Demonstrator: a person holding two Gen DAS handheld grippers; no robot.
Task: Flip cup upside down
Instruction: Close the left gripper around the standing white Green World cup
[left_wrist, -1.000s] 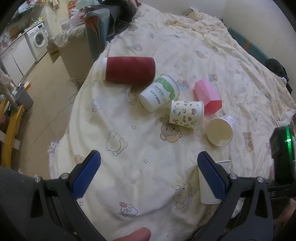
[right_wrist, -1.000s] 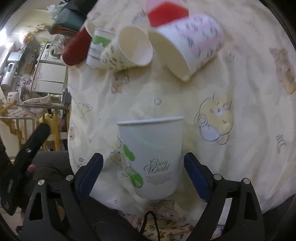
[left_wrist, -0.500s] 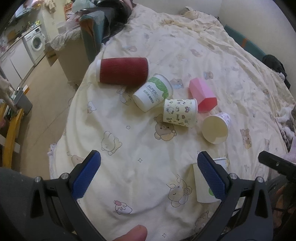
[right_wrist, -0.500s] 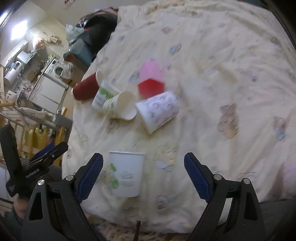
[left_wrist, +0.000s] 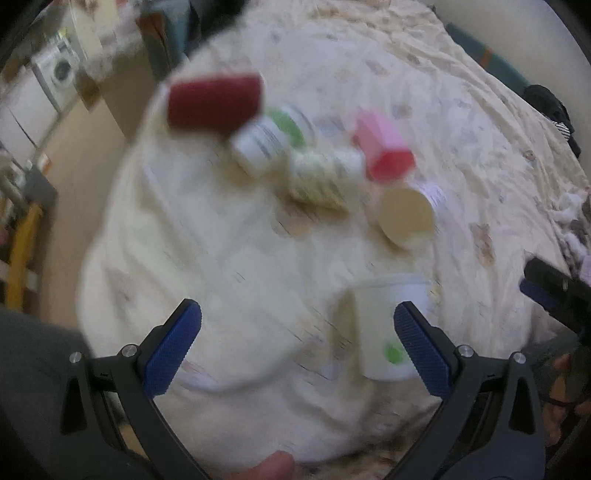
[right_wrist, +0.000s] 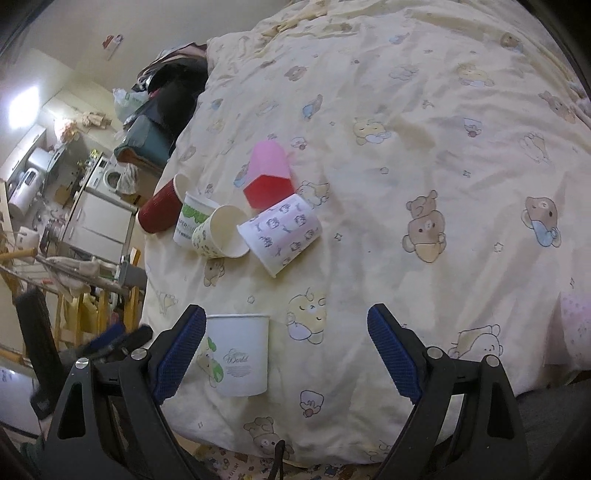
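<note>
A white paper cup with a green logo (right_wrist: 238, 356) stands upright on the bed near its front edge, mouth up. It also shows in the blurred left wrist view (left_wrist: 388, 332), just left of my left gripper's right finger. My right gripper (right_wrist: 286, 356) is open and empty, drawn back above the bed, with the cup beside its left finger. My left gripper (left_wrist: 297, 349) is open and empty.
Several cups lie on their sides further up the bed: a dark red one (right_wrist: 160, 210), a green-and-white one (right_wrist: 190, 221), a patterned one (right_wrist: 218, 238), a white-and-pink one (right_wrist: 282, 232) and a pink box-shaped cup (right_wrist: 269, 175). The bed's edge drops to the floor at left.
My right gripper has pulled back and up from the white cup, which stays standing. My left gripper has swung toward that cup; its view is motion-blurred.
</note>
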